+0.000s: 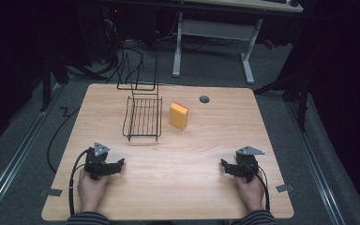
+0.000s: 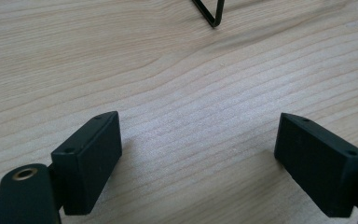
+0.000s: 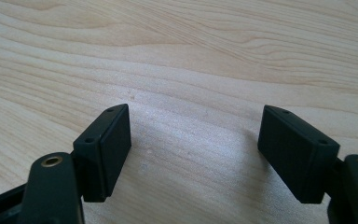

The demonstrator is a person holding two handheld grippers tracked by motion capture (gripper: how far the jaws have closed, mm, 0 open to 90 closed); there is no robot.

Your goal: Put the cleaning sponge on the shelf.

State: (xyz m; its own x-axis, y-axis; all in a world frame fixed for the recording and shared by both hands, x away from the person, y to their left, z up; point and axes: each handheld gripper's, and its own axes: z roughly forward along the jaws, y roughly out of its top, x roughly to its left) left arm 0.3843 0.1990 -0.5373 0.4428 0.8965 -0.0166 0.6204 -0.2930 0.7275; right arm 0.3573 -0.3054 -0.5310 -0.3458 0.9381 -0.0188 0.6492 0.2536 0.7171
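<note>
On the worktop (image 1: 168,159), a wire rack (image 1: 143,117) stands toward the back with a sponge (image 1: 178,116) just right of it; 2 hand-held grippers, left (image 1: 120,163) and right (image 1: 224,164), rest near the front, well apart.

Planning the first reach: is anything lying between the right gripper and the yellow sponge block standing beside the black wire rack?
Nothing visible. Bare wooden table lies between the open right gripper and the yellow sponge block; the black wire rack stands to the sponge's left, off that line.

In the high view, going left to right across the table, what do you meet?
Left claw → black wire rack → yellow sponge → round grey cable hole → right claw.
</note>
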